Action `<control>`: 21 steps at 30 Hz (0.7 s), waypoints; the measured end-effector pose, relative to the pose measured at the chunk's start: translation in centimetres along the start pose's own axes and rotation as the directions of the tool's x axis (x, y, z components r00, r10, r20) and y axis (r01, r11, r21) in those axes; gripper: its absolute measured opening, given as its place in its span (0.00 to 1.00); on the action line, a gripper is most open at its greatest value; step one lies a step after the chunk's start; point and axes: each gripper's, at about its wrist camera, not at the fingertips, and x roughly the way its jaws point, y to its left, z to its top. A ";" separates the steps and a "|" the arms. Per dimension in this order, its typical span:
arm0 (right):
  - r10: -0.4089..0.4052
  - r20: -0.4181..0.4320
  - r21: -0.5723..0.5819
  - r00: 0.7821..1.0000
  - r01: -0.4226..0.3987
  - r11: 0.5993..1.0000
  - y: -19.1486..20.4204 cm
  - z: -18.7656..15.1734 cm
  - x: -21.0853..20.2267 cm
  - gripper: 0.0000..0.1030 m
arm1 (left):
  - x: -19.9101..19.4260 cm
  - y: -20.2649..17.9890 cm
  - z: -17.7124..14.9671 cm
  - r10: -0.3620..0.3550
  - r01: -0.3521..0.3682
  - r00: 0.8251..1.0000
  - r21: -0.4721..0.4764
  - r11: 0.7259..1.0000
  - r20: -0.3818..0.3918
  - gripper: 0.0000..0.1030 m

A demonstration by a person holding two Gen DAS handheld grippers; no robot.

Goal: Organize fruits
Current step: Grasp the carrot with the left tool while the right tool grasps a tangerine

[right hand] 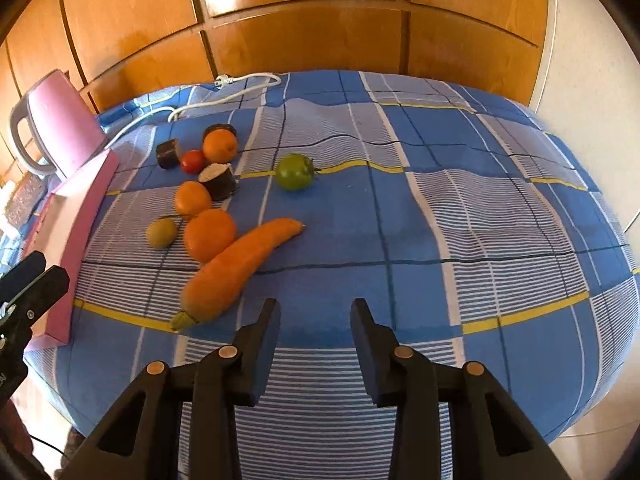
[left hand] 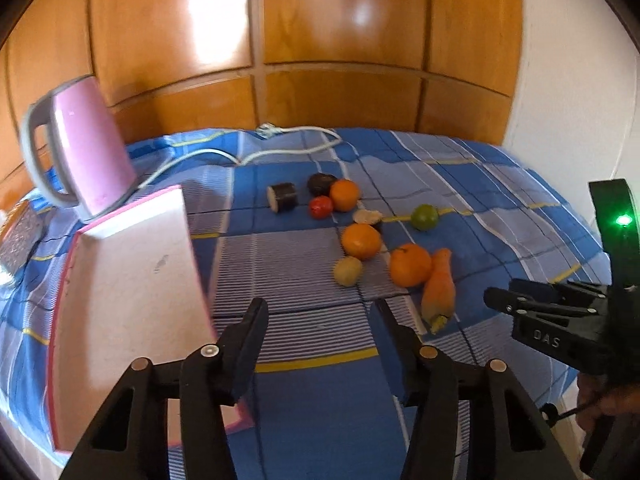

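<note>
Three oranges [left hand: 361, 241] [right hand: 209, 234], a kiwi [left hand: 347, 271], a red tomato [left hand: 321, 207], a green fruit [left hand: 425, 217] [right hand: 295, 177], a carrot [left hand: 438, 288] [right hand: 236, 264] and dark sushi-like rolls [left hand: 283, 197] lie clustered on the blue checked cloth. A pink-rimmed white tray [left hand: 132, 280] [right hand: 80, 232] lies left of them with nothing in it. My left gripper [left hand: 318, 312] is open over bare cloth, just short of the kiwi. My right gripper [right hand: 315, 308] has its jaws narrowly apart over bare cloth, right of the carrot's stem end, holding nothing.
A pink kettle [left hand: 86, 148] stands behind the tray, with its white cable [left hand: 280, 148] trailing along the back of the cloth. Wooden panels rise behind. The cloth's right half [right hand: 480, 220] holds no objects. A person's hand [left hand: 608, 404] grips the right tool.
</note>
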 end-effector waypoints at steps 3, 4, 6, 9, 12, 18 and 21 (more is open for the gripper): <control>-0.020 -0.007 -0.015 1.000 0.020 1.000 -0.2 -0.2 0.5 0.36 | 1.1 -1.0 0.2 -0.038 0.039 0.998 0.027 0.999 -0.044 0.52; -0.031 -0.009 -0.025 0.999 0.031 0.999 -0.2 -0.3 0.7 0.36 | 1.5 -1.2 0.3 -0.057 0.059 0.996 0.026 0.998 -0.063 0.52; -0.041 -0.020 -0.033 0.999 0.041 0.999 -0.4 -0.6 1.1 0.36 | 2.2 -1.7 0.4 -0.080 0.083 0.993 0.026 0.996 -0.090 0.52; -0.049 -0.009 -0.044 0.999 0.049 0.998 -0.7 -0.8 1.2 0.36 | 3.2 -2.5 0.7 -0.117 0.122 0.984 0.031 0.992 -0.133 0.47; -0.026 -0.009 -0.050 1.000 0.025 0.998 -1.1 -0.8 1.3 0.36 | 4.2 -3.3 1.0 -0.167 0.175 0.972 0.031 0.984 -0.167 0.43; 0.068 0.005 -0.036 0.998 -0.068 0.997 -2.4 -1.2 1.2 0.39 | 5.3 -5.7 1.6 -0.249 0.270 0.948 0.090 0.959 -0.196 0.42; 0.079 0.024 -0.072 0.997 -0.077 0.994 -2.4 -1.6 1.0 0.39 | 6.0 -6.9 1.7 -0.266 0.295 0.940 0.118 0.948 -0.214 0.43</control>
